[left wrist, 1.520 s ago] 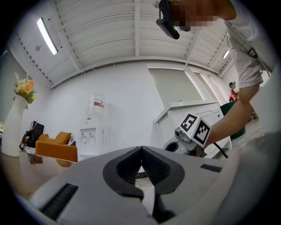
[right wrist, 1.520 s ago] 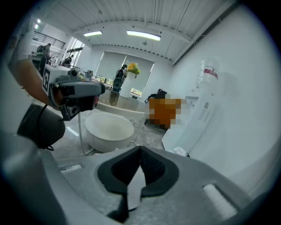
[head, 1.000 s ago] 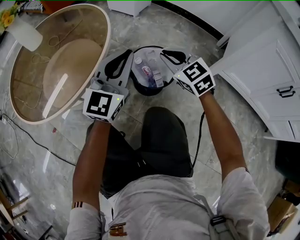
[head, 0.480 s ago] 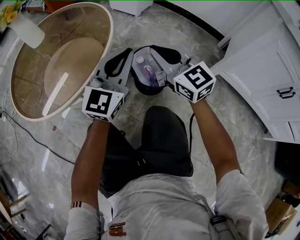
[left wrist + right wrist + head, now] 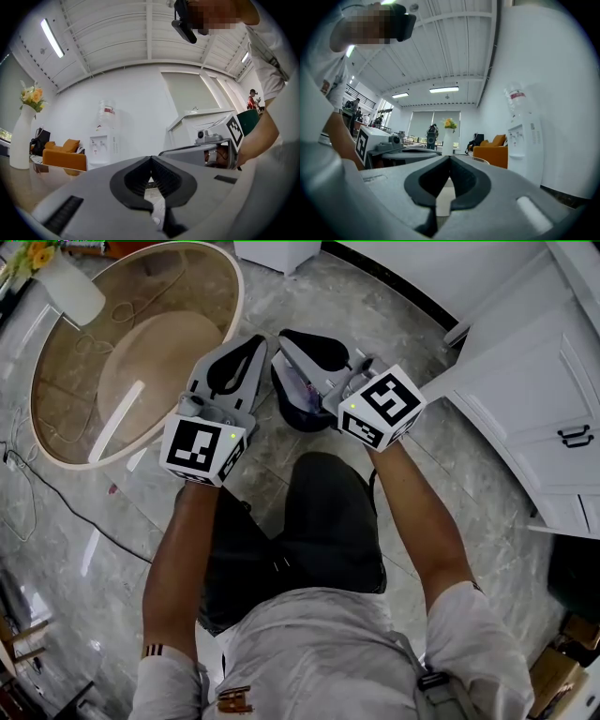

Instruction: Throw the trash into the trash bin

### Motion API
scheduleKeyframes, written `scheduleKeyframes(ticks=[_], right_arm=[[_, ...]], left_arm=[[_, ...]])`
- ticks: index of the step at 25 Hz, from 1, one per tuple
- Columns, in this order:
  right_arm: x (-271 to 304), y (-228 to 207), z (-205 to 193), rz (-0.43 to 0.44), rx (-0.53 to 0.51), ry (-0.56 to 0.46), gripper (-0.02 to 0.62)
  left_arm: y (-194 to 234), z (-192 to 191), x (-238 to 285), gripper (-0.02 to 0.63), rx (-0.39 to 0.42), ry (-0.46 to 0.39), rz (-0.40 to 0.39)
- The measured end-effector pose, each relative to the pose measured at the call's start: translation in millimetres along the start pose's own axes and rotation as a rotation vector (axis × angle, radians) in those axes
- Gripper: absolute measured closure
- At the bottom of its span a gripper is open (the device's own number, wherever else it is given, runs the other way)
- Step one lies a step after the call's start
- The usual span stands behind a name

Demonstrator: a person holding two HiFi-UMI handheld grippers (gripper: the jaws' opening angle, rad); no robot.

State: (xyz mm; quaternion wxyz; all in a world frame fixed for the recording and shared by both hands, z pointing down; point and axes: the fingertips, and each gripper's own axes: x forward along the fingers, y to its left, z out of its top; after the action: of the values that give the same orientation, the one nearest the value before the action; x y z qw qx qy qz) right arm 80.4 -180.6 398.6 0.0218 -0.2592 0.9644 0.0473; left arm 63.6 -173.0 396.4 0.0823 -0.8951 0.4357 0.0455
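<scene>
Jaws of the left gripper (image 5: pixel 150 160) are pressed together with nothing between them, and those of the right gripper (image 5: pixel 449 159) are likewise shut and empty. Seen from the head, the dark trash bin (image 5: pixel 302 411) stands upright on the marble floor (image 5: pixel 112 549) just ahead of the person's knees, its long axis vertical and its mouth facing up towards the camera. A scrap of pale trash (image 5: pixel 303 382) shows inside it. Most of that trash is hidden under the right gripper, so which way it lies cannot be told. Both arms reach forward from the body: the left forearm (image 5: pixel 176 549) runs nearly straight ahead, the right forearm (image 5: pixel 422 512) angles inward. The right gripper points ahead and leftward above the bin, covering much of its mouth. The left gripper points ahead and slightly rightward, beside the bin's left edge, between it and the round glass-topped desk (image 5: pixel 112 343). Their tips converge and sit near each other but apart. Each gripper view looks out roughly level across the room, to a white wall, a water dispenser (image 5: pixel 105 136) and an orange sofa (image 5: pixel 63 157). A white vase (image 5: pixel 73 289) stands on the desk, and a white cabinet (image 5: pixel 525 381) sits to the right.
</scene>
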Motion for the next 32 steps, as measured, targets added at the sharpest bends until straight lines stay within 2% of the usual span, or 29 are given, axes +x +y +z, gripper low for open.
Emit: scheduleKeyframes(ticks=[6, 32], right_arm=[[-1.8, 13.0, 2.3, 0.009, -0.015, -0.011, 0.595], [-11.6, 20.4, 1.1, -0.009, -0.027, 0.007, 0.595]], left_arm=[[-2.6, 3.7, -8.1, 0.607, 0.001, -0.006, 0.005], [-5.3, 5.8, -18.1, 0.607, 0.002, -0.013, -0.013]])
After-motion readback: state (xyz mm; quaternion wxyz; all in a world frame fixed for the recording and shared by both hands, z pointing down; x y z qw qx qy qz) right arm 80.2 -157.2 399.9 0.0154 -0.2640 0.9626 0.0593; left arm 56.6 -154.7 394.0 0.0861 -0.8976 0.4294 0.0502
